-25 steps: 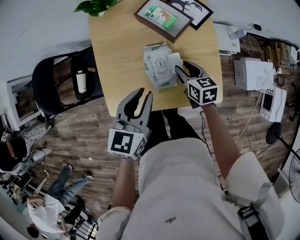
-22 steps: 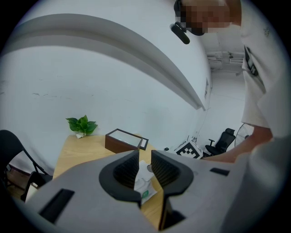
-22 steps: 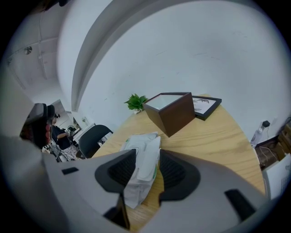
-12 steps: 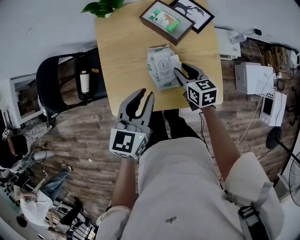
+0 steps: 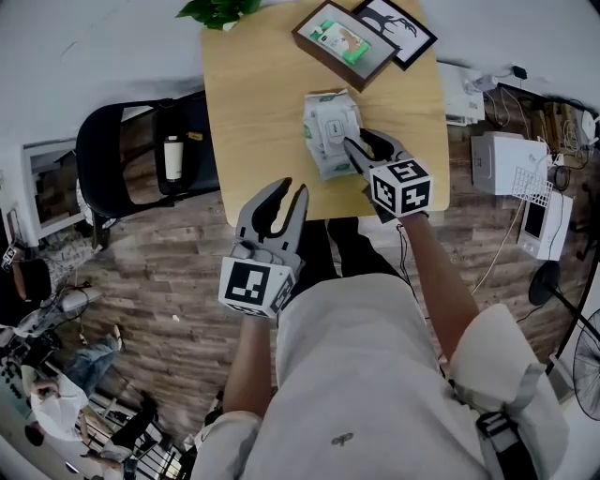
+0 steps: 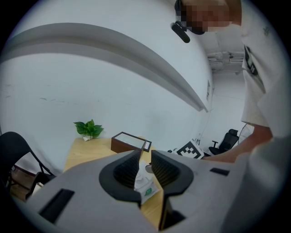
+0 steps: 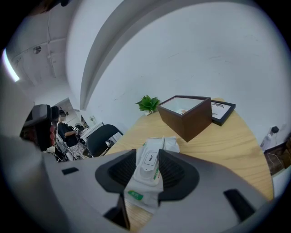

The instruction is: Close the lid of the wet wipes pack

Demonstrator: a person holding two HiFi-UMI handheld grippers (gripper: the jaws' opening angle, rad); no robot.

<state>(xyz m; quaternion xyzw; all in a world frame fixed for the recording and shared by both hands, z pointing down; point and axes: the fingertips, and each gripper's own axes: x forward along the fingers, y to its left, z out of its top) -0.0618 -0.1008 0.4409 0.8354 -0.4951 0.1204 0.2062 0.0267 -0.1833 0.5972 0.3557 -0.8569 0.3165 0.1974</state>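
Note:
The white wet wipes pack (image 5: 331, 131) lies on the round wooden table (image 5: 253, 103), and its lid looks flat and closed, with the label facing up. My right gripper (image 5: 364, 148) is open at the pack's near right corner. Its left fingertip rests at the pack's edge. In the right gripper view the pack (image 7: 169, 144) shows through the gap between the jaws of my right gripper (image 7: 148, 157). My left gripper (image 5: 292, 187) hangs off the table's front edge, its jaws a narrow gap apart and holding nothing. In the left gripper view, my left gripper (image 6: 145, 157) frames the pack (image 6: 144, 184) beyond.
A brown box frame (image 5: 339, 39) and a black picture frame (image 5: 396, 28) sit at the table's far side, with a plant (image 5: 220, 9) at the far left corner. A black chair (image 5: 131, 159) stands left of the table. White devices (image 5: 511, 159) and cables lie on the floor to the right.
The pack's lid flap, raised at its right side a second ago, now lies flat. My right gripper has moved slightly left onto the pack's edge. The left gripper has barely moved.

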